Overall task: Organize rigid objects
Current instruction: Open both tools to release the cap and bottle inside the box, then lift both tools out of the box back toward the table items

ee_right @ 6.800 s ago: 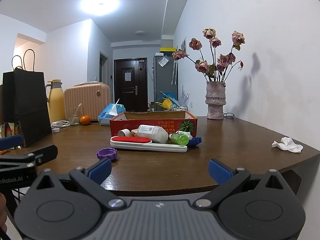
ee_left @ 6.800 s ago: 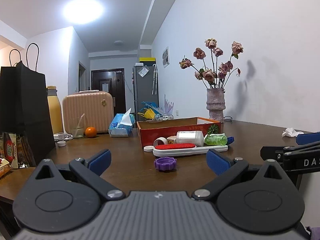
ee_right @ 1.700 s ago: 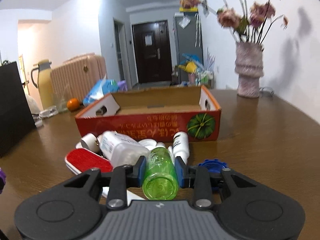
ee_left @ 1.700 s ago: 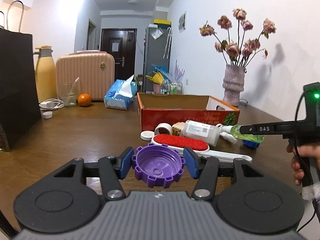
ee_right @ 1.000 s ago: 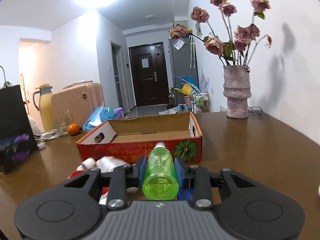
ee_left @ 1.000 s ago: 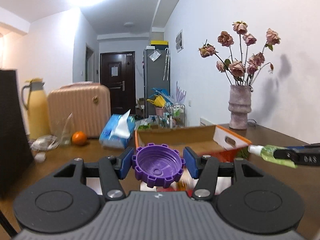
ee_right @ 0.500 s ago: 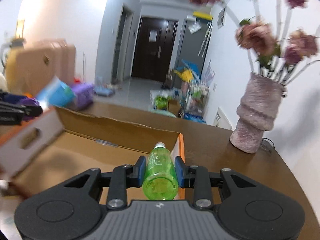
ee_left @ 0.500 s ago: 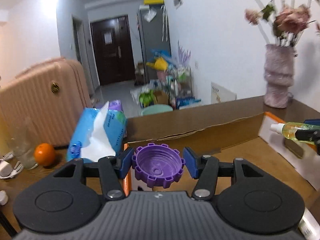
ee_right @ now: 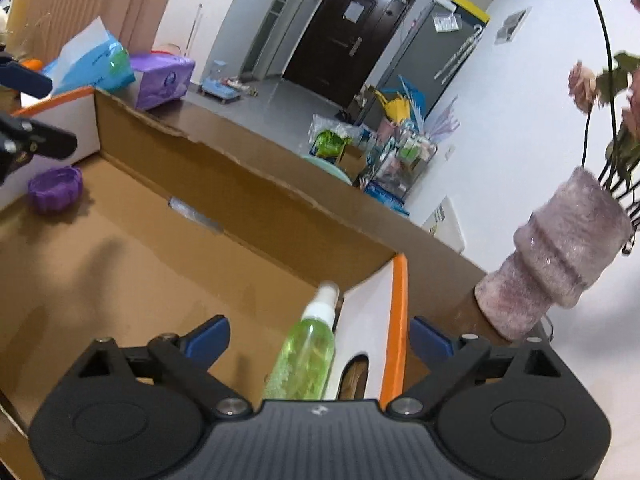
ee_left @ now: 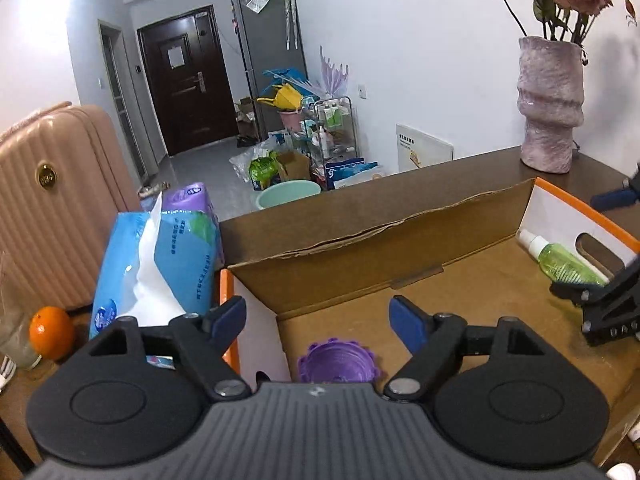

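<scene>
The left gripper (ee_left: 318, 316) is hanging over the near left corner of the cardboard box (ee_left: 372, 248), its blue-tipped fingers (ee_left: 408, 322) spread wide and holding nothing. The purple cap (ee_left: 338, 366) is lying on the box floor just below and between them, closer to the gripper body than to the tips, touching neither finger. In the right wrist view the right gripper (ee_right: 320, 334) is likewise standing open over the box's right end, one finger (ee_right: 208, 338) inside the box and the other beyond the orange-edged end wall. The green bottle (ee_right: 306, 356) is lying on the box floor between them, free of both, its white top pointing toward the far corner and its side running close along the end wall by the handle cutout. Farther back, a blue tissue pack (ee_left: 160, 264) is sitting just outside the box's left end, with an orange (ee_left: 51, 332) and a pink suitcase (ee_left: 52, 208) beyond it. On the tabletop (ee_left: 472, 168) past the box's right end, a rough pink vase (ee_left: 550, 108) is holding dried roses.
</scene>
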